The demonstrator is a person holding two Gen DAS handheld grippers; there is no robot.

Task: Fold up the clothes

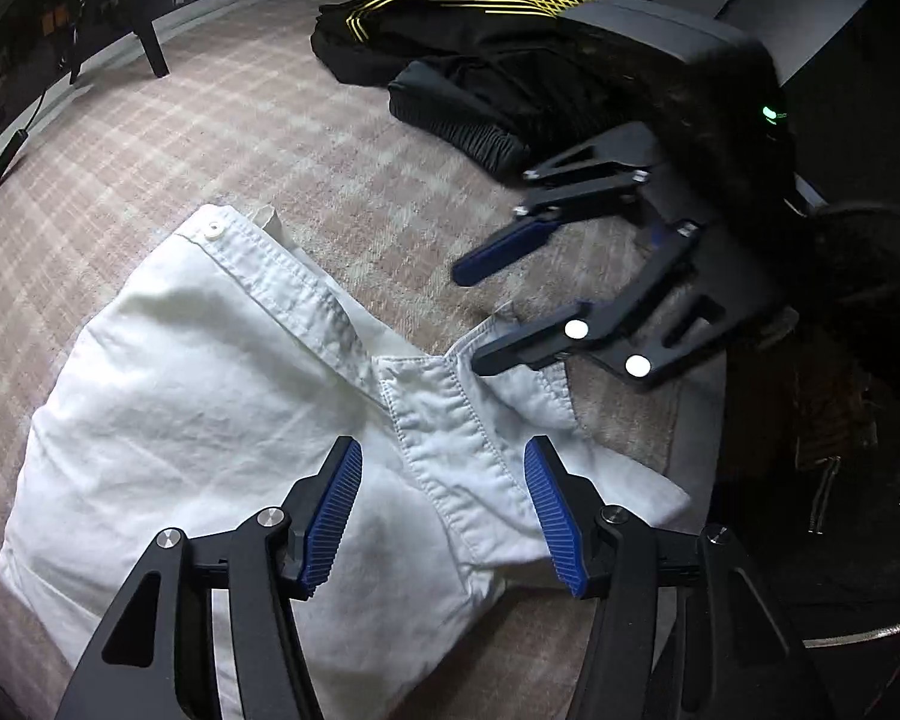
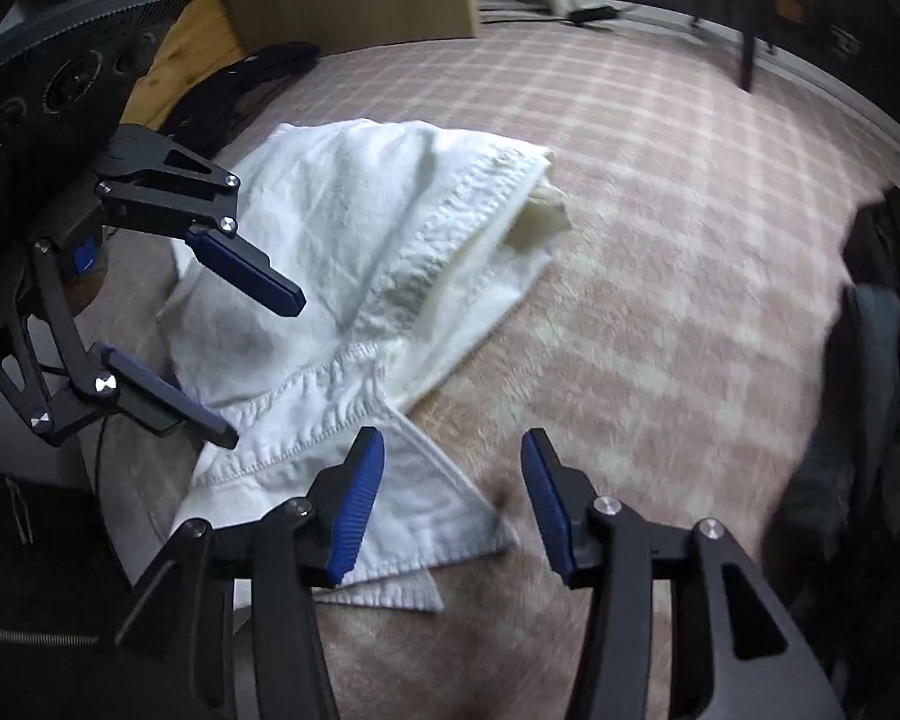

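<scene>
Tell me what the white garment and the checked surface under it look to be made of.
White garment: matte woven cloth, likely cotton; visible stitched seams, a button and soft creases. Checked surface: fuzzy, plush-looking textile, probably a fleece blanket or rug; pink and cream checks with a soft nap.

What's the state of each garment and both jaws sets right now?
White cotton garment with button placket: partly folded, rumpled, lying on the pink checked blanket.
Black and yellow patterned top: folded, set aside on the blanket.
Black ribbed-cuff garment: folded, beside the patterned top.
Left gripper: jaws open over the white garment, nothing held.
Right gripper: jaws open, nothing held.
</scene>
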